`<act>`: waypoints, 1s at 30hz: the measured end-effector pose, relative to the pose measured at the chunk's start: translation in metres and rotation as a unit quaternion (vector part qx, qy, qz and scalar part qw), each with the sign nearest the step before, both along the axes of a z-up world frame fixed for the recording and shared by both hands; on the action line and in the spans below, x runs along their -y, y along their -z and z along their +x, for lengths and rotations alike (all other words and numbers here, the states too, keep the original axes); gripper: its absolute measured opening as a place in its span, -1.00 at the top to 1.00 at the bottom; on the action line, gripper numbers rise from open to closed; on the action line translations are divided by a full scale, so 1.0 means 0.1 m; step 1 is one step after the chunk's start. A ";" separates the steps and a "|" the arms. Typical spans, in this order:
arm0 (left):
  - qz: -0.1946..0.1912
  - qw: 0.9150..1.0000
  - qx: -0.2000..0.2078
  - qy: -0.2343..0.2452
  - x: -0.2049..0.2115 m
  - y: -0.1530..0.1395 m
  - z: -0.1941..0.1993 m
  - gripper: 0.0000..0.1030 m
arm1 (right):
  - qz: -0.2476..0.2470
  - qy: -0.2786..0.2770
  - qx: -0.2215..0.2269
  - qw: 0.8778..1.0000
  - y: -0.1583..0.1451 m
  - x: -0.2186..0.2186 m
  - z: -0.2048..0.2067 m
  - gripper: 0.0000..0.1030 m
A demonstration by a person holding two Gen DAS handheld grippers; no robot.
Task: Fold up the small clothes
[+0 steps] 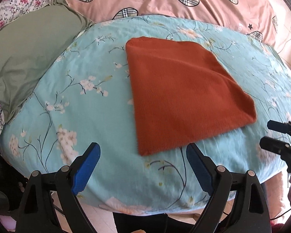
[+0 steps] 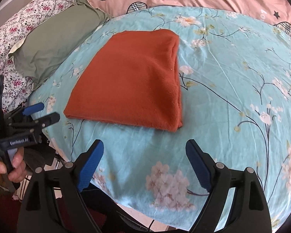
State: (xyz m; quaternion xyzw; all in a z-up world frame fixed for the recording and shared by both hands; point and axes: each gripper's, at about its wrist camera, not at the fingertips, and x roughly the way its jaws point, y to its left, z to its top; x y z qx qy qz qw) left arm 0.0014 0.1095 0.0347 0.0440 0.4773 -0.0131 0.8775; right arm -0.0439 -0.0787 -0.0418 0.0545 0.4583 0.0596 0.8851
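Observation:
A rust-orange garment [image 1: 180, 91] lies folded into a flat rectangle on the light blue floral cover [image 1: 87, 104]; it also shows in the right wrist view [image 2: 132, 83], with its thick folded edge on the right. My left gripper [image 1: 143, 151] is open and empty, held just short of the garment's near corner. My right gripper [image 2: 144, 147] is open and empty, a little back from the garment's near edge. The left gripper [image 2: 43, 111] shows at the left of the right wrist view, and the right gripper [image 1: 265, 133] shows at the right edge of the left wrist view, both clear of the cloth.
A grey-green pillow [image 1: 27, 52] lies to the left on the bed, next to a floral quilt [image 2: 21, 23]. A pink sheet with plaid hearts [image 1: 164, 0] lies behind the blue cover [image 2: 232, 77]. The blue cover's near edge drops off to the floor.

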 end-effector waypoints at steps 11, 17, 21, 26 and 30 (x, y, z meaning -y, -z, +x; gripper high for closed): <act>0.005 1.000 0.009 -0.004 0.06 -0.04 0.12 -0.76 | -0.006 -0.015 0.012 1.000 -0.11 -0.02 0.19 -0.77; -0.007 1.000 0.008 -0.009 0.04 -0.06 0.27 -0.76 | -0.013 -0.023 0.018 0.999 -0.16 -0.07 0.34 -0.80; -0.017 1.000 0.010 -0.016 0.02 -0.07 0.36 -0.76 | -0.012 -0.024 0.020 0.999 -0.19 -0.10 0.43 -0.80; -0.015 1.000 0.014 -0.014 0.04 -0.08 0.45 -0.76 | -0.010 -0.025 0.019 0.999 -0.19 -0.09 0.51 -0.81; -0.007 1.000 0.018 -0.011 0.09 -0.08 0.49 -0.76 | -0.006 -0.023 0.015 1.000 -0.18 -0.07 0.58 -0.81</act>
